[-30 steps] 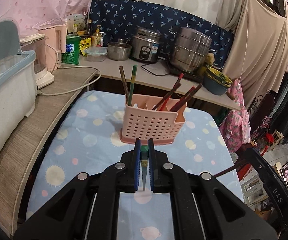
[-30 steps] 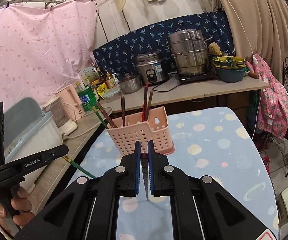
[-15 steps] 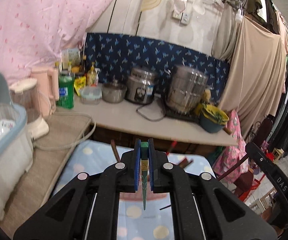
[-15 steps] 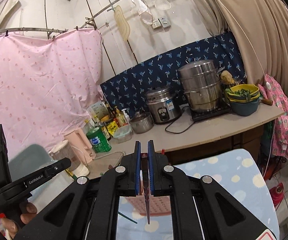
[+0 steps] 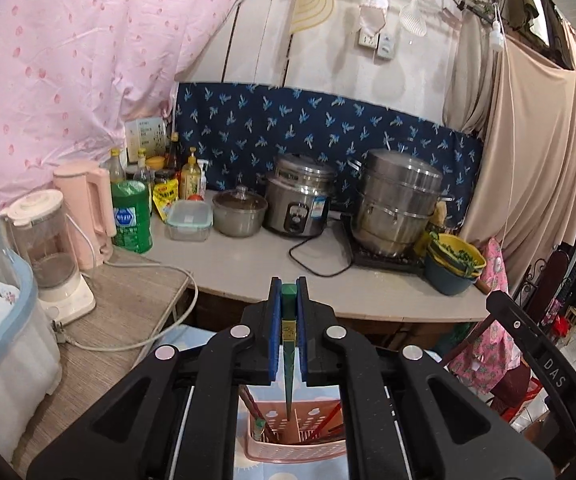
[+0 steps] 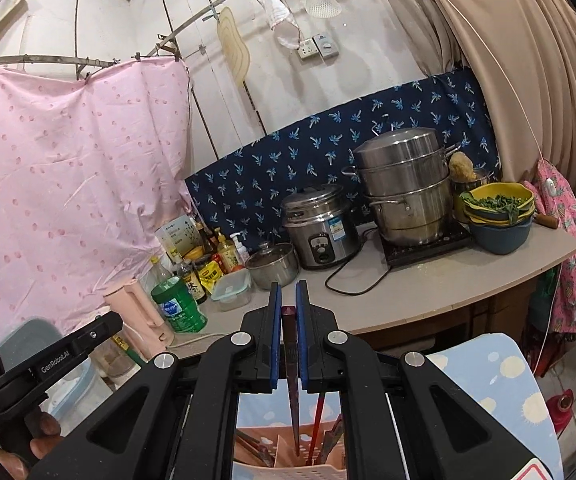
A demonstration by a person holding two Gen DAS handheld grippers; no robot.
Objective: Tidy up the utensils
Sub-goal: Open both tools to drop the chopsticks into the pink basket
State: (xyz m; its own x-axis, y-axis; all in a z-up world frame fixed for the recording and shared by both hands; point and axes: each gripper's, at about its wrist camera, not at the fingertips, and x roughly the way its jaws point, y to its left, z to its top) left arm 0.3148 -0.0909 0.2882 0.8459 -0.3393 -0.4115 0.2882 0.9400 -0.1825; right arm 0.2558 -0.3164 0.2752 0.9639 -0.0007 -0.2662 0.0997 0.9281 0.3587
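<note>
Above the pink holder (image 5: 296, 446), both grippers point level. Left gripper (image 5: 288, 332) clamps a green chopstick (image 5: 288, 364), right gripper (image 6: 289, 336) a dark chopstick (image 6: 292, 384); both tips hang down into the holder.

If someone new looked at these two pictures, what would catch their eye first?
Each gripper pinches a chopstick point-down over the pink basket: the left gripper a green chopstick, the right gripper a dark red chopstick. Behind, a steel steamer pot stands on the counter.
</note>
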